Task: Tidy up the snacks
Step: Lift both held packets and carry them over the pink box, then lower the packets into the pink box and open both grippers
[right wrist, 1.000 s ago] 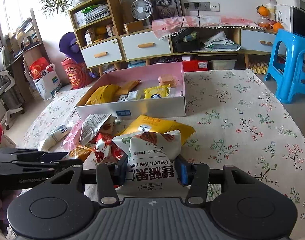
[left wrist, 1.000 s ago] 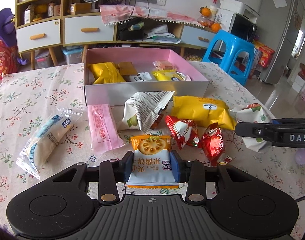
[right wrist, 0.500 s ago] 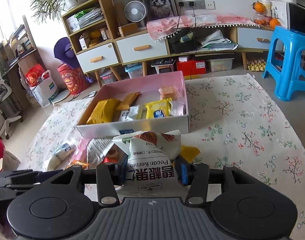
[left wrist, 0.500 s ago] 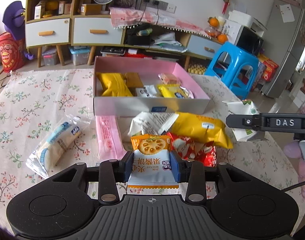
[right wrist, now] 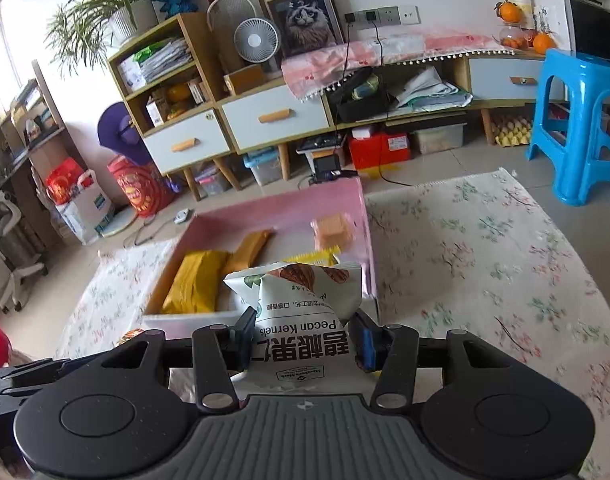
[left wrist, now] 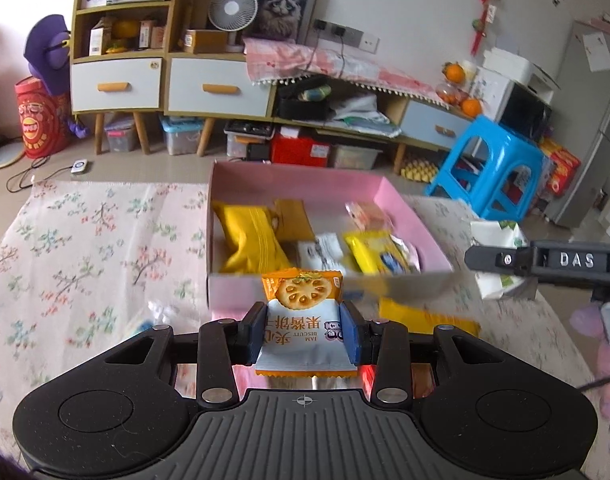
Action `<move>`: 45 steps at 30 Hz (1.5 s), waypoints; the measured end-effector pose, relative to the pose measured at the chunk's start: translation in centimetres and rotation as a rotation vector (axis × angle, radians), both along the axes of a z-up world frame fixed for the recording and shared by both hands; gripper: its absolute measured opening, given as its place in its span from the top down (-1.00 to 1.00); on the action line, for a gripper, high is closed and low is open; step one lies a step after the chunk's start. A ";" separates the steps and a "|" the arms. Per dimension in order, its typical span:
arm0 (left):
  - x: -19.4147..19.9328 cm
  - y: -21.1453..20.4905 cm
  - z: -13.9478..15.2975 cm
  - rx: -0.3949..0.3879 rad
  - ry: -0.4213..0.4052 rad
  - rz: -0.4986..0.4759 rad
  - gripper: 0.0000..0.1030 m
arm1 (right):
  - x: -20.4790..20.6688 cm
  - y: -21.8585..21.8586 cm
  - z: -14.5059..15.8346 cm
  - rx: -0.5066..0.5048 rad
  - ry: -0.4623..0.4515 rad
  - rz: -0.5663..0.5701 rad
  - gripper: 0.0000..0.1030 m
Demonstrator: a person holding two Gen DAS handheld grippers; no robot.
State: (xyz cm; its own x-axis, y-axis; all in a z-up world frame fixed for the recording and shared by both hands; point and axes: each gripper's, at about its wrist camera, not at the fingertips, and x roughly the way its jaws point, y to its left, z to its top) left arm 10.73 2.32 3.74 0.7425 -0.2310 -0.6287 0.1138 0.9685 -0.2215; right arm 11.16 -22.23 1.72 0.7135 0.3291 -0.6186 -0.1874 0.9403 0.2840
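Observation:
My left gripper (left wrist: 303,330) is shut on an orange and white jam biscuit packet (left wrist: 302,312), held in the air just before the near wall of the pink box (left wrist: 305,184). My right gripper (right wrist: 303,338) is shut on a white pecan kernels bag (right wrist: 301,312), held above the near end of the same box (right wrist: 363,220). The box holds yellow packets (left wrist: 251,236), a brown bar (right wrist: 251,246) and other small snacks. The right gripper also shows at the right of the left wrist view (left wrist: 545,262).
A yellow packet (left wrist: 425,316) lies on the floral tablecloth (left wrist: 85,248) near the box's front wall. Other loose snacks under the left gripper are mostly hidden. A blue stool (right wrist: 581,120) and low cabinets (left wrist: 217,88) stand beyond the table.
Both grippers rose from the table with their packets and moved forward toward the pink box. The loose snacks have dropped below the view.

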 end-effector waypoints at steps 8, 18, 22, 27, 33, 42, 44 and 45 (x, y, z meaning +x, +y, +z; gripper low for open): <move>5.4 -0.6 -1.0 0.028 -0.027 0.052 0.29 | 3.6 0.6 -1.4 0.120 -0.004 0.034 0.26; 11.1 0.1 -1.6 0.031 -0.006 0.117 0.29 | 8.2 2.1 -2.9 0.103 0.010 0.032 0.25; 12.7 -0.1 -2.1 0.068 0.008 0.120 0.29 | 9.3 2.3 -3.4 0.111 0.010 0.031 0.25; 14.0 -0.3 -2.5 0.091 0.014 0.122 0.29 | 10.1 2.6 -4.0 0.096 0.008 0.032 0.25; 14.6 -0.5 -2.7 0.105 0.015 0.123 0.25 | 10.5 2.5 -4.3 0.086 0.012 0.030 0.24; 14.1 -0.1 -2.5 0.128 0.013 0.133 -0.21 | 10.1 2.2 -3.5 0.094 -0.024 0.005 -0.29; 13.8 0.2 -2.3 0.126 0.012 0.140 -0.27 | 9.9 2.1 -3.2 0.093 -0.027 0.000 -0.34; 13.7 0.3 -2.1 0.125 0.010 0.144 -0.30 | 9.8 2.0 -3.0 0.091 -0.028 -0.002 -0.36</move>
State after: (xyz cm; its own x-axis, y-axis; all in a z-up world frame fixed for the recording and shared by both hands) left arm 24.41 2.64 1.67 0.7559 -0.0428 -0.6533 -0.0294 0.9946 -0.0992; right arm 20.93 -20.19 -1.31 0.7309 0.3816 -0.5658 -0.1949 0.9112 0.3629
